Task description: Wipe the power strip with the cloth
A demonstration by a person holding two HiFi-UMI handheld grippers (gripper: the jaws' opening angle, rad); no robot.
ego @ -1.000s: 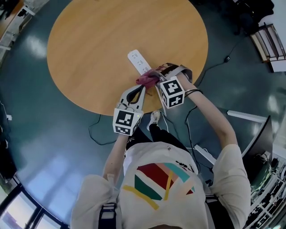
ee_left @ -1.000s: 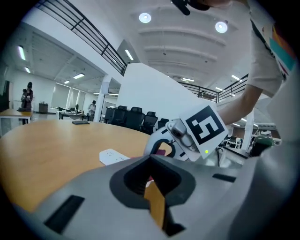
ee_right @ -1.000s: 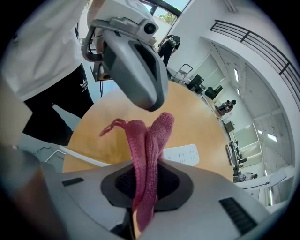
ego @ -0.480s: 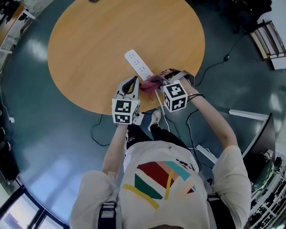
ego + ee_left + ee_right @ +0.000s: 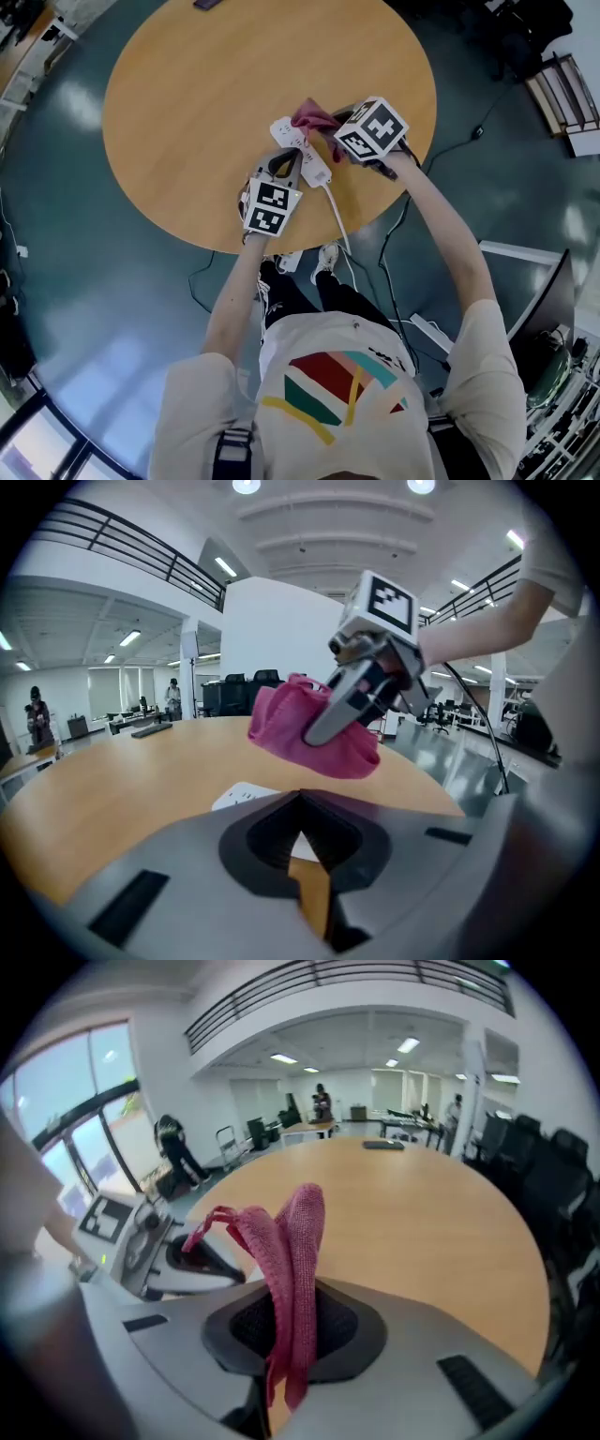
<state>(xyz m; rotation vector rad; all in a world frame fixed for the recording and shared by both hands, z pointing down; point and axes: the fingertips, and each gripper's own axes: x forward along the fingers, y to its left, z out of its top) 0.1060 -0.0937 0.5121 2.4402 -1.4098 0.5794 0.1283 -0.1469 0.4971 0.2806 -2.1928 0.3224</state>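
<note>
A white power strip [image 5: 302, 155] lies on the round wooden table [image 5: 187, 103], its cable [image 5: 336, 216] running off the near edge. My right gripper [image 5: 330, 127] is shut on a pink cloth [image 5: 313, 115], held over the strip's far end. In the right gripper view the cloth [image 5: 295, 1260] stands folded out of the jaws. My left gripper [image 5: 285, 165] sits at the strip's near part with its jaws closed together and nothing between them. The left gripper view has the strip [image 5: 242, 797] just past my jaws, with the cloth [image 5: 291, 728] and right gripper [image 5: 352, 700] above it.
A small dark object [image 5: 208, 4] lies at the table's far edge. Black cables [image 5: 202, 277] trail on the teal floor near the person's feet. Dark chairs [image 5: 553, 1185] stand past the table's right side.
The right gripper has carried the cloth from the strip's near end up toward its far end. The left gripper has moved forward over the table edge to the strip and closed.
</note>
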